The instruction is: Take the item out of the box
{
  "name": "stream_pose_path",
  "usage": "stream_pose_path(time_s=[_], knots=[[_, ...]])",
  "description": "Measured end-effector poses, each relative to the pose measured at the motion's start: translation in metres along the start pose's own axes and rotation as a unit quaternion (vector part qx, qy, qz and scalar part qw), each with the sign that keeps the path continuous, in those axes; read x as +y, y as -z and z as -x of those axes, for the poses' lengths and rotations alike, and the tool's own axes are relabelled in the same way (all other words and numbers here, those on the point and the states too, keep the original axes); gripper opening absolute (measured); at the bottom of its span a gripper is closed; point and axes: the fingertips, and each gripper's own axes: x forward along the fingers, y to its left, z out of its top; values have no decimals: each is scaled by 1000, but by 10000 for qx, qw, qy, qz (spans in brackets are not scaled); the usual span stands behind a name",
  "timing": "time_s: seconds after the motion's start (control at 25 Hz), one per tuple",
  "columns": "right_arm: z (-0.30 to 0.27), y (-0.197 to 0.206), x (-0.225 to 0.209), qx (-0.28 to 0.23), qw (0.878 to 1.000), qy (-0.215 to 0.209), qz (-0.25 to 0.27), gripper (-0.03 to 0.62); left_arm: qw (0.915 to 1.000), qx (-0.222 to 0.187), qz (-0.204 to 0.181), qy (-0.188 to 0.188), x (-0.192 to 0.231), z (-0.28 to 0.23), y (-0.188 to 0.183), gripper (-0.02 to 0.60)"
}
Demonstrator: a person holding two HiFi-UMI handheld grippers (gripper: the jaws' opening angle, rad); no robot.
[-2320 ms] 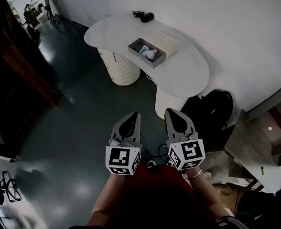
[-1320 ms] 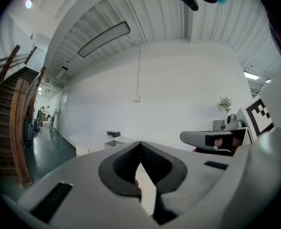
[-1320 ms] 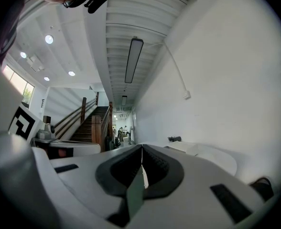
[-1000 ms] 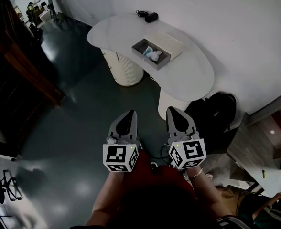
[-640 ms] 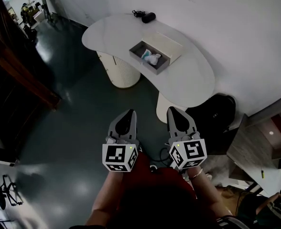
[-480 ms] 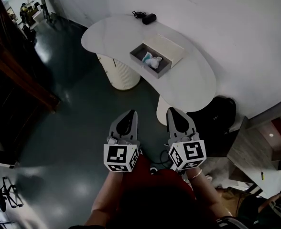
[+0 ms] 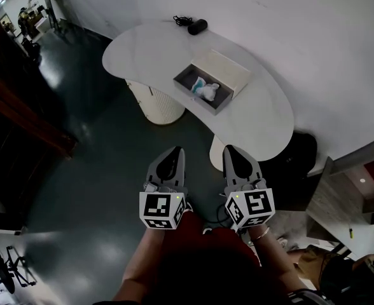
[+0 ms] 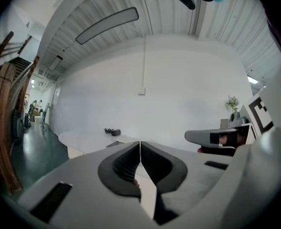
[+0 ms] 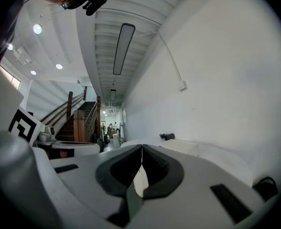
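- Left hand-held gripper: pressed together, empty, parked low near my waist because I'm not at the box yet.
- The item, whitish-blue, sits in the open grey box, well ahead.
- Right hand-held gripper: same, closed on nothing.
- Curvy white desk, against a plain white wall.

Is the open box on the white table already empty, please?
No: in the head view a white and light-blue item lies inside the open grey box on the white table.
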Motion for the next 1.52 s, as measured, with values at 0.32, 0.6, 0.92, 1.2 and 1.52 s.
stream_pose_path(time_s=[0.32, 0.6, 0.92, 1.2, 1.52], knots=[[-34, 1, -1, 52, 9998, 206, 3, 15, 9999, -1, 47, 124, 26, -29, -5, 23], [-54, -3, 5, 52, 9994, 351, 56, 15, 9995, 93, 186, 245, 50, -43, -7, 23], [-65, -1, 7, 105, 9984, 552, 110, 15, 9983, 36, 249, 520, 58, -50, -9, 22], [-70, -7, 5, 97, 9979, 610, 197, 15, 9975, 4, 331, 623, 57, -59, -12, 21], [-81, -6, -5, 57, 9977, 676, 85, 15, 9980, 67, 149, 617, 59, -78, -13, 23]])
